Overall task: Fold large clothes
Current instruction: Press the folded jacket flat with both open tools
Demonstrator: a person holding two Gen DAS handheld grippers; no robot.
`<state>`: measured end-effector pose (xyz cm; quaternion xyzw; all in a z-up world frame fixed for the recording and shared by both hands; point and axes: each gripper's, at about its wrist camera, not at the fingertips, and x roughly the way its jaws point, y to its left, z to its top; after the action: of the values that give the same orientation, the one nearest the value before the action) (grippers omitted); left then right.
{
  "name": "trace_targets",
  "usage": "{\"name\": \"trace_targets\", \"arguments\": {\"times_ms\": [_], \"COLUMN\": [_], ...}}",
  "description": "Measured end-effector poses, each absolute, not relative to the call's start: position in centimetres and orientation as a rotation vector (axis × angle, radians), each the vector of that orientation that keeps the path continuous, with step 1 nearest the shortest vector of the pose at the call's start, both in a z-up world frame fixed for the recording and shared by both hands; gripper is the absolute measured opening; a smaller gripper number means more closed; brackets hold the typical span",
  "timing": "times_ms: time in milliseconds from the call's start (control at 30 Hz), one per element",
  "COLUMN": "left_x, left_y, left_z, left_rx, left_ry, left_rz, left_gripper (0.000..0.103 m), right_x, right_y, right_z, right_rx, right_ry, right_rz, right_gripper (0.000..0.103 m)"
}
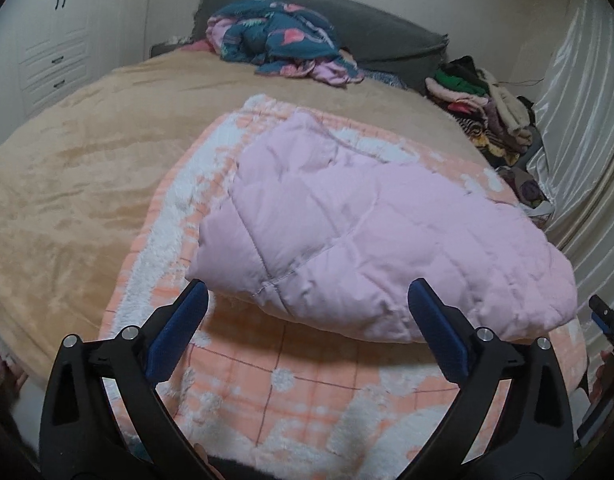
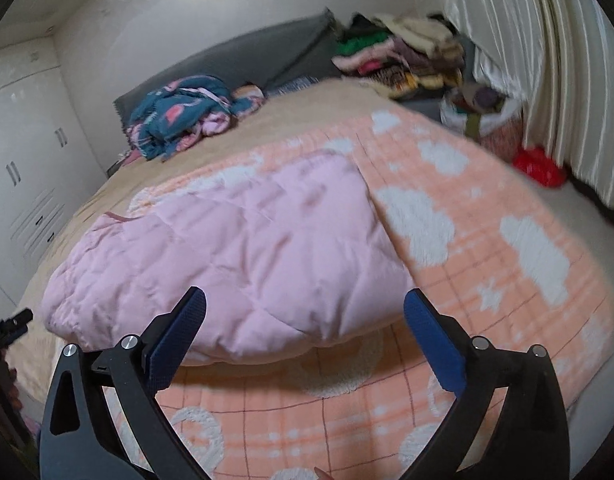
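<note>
Soft, even indoor light is filling both views. Motion blur is smearing the curtain in the right wrist view, while fisheye distortion is bending everything near dark corners.

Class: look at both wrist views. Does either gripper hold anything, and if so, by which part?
Nothing is held. The left gripper and right gripper both stand open, just short of the folded pink quilted garment.

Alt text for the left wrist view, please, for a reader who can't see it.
A folded pink quilted garment lies on a peach blanket with white fluffy patches, spread over a tan bedcover. The left gripper stands open just short of it, nothing between its blue pads. A crumpled teal patterned cloth sits near the grey headboard.
</note>
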<state>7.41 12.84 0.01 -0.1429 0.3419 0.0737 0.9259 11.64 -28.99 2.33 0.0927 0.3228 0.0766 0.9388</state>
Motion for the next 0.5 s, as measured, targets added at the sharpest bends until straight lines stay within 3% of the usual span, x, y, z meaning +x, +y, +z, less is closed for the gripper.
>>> {"name": "trace_targets", "arguments": {"times_ms": [233, 500], "left_x": [4.1, 0.6], "left_y": [10.9, 8.3], "left_z": [2.4, 0.9], "left_rx": [-0.254, -0.234], "left_ry": [0.638, 0.649], "left_rz": [0.127, 0.086], "left_gripper": [0.094, 0.094], "right_x": [7.8, 3.1], "right_y": [-26.7, -23.4], "right_z": [5.4, 5.4], "right_rx": [0.117, 0.03], "right_ry": [0.585, 0.552], "right_rz": [0.208, 0.229], "right_gripper": [0.099, 0.099]}}
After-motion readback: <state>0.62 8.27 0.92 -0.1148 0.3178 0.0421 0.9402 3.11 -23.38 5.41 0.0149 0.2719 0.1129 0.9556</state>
